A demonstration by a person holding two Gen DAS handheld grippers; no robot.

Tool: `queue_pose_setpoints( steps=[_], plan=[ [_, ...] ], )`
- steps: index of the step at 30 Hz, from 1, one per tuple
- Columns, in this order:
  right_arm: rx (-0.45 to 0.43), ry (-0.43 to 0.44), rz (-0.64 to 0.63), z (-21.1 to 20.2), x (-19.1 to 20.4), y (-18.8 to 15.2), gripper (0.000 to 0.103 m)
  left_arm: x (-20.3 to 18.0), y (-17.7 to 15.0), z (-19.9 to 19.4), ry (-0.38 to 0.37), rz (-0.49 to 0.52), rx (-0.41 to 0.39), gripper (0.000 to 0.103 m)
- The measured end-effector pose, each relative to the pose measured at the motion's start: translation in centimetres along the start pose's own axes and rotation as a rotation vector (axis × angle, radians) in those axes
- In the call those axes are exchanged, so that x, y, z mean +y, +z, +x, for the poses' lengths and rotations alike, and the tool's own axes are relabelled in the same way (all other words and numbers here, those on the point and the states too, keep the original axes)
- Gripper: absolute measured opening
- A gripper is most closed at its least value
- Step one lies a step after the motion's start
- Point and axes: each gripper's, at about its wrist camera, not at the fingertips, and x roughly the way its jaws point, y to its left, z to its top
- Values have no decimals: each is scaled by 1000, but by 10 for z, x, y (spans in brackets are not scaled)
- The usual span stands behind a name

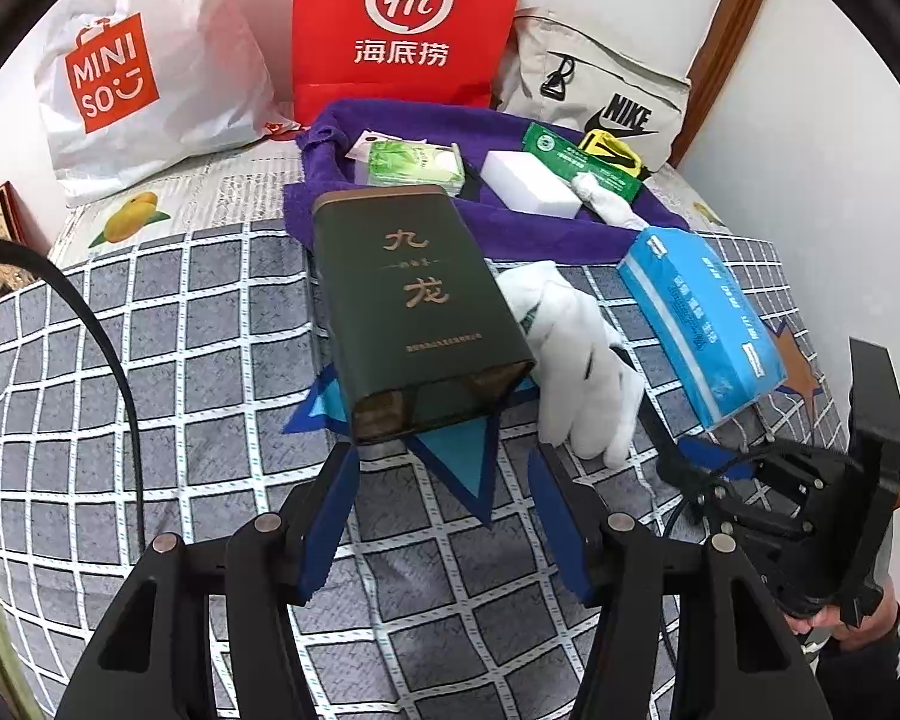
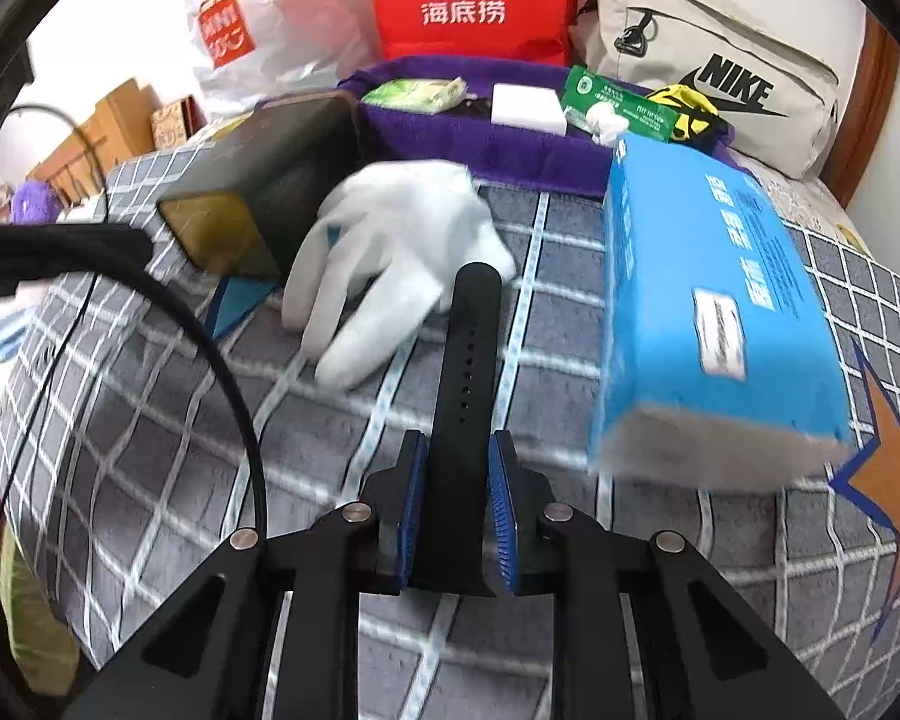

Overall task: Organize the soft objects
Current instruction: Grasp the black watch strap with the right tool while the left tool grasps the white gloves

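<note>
Left wrist cam first: the left gripper (image 1: pixel 444 510) hangs over the grey checked bedsheet (image 1: pixel 150 360) with its blue-padded fingers (image 1: pixel 330 516) spread wide and nothing between them. Right ahead of the tips lies a dark green rectangular tin with gold characters (image 1: pixel 414 300), resting on a blue star print. Just to the right of the tin is a white cotton glove (image 1: pixel 576 360), touching it, and further right a blue plastic-wrapped tissue pack (image 1: pixel 702 324). Behind those is a purple towel (image 1: pixel 510 228) with small stuff on it: a green wet-wipe packet (image 1: pixel 417 165), a white foam sponge block (image 1: pixel 531 183), a green flat box (image 1: pixel 582 162) and a crumpled white cloth (image 1: pixel 606 201). At the back a white MINISO plastic bag (image 1: pixel 132 78), a red paper bag with a Hi logo (image 1: pixel 408 24) and a beige Nike pouch (image 1: pixel 606 90). The right gripper (image 1: pixel 708 462) shows at the right edge.

Right wrist cam: the right gripper (image 2: pixel 457 510) is closed narrow on a black perforated rubber strap (image 2: pixel 465 372), which sticks out forward with its far tip touching the white glove (image 2: pixel 390 252). The tissue pack (image 2: pixel 714 312) sits just right of the strap, the tin (image 2: pixel 258 180) to the left of the glove, and the towel (image 2: pixel 510 156) behind with the same bits on it.
</note>
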Motion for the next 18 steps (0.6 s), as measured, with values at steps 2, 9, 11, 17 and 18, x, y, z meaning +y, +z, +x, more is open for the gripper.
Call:
queue_pose_setpoints(
  steps=[2,9,11,17,18],
  plan=[
    [23,-4,-15,-6,3,-10,21,-1,-2,1,-4,0,2,56],
    [67,39,17,-12,0,-21,27,-1,-4,6,-7,1,12,56],
    [53,38,27,-8,-1,-14,27,-2,-3,8,-3,2,18,56],
    [21,28,-16,3,7,-1,28,-1,-4,8,6,4,26,56],
    [19,23,-23,4,7,-1,23,0,-4,8,7,3,27,56]
  ],
)
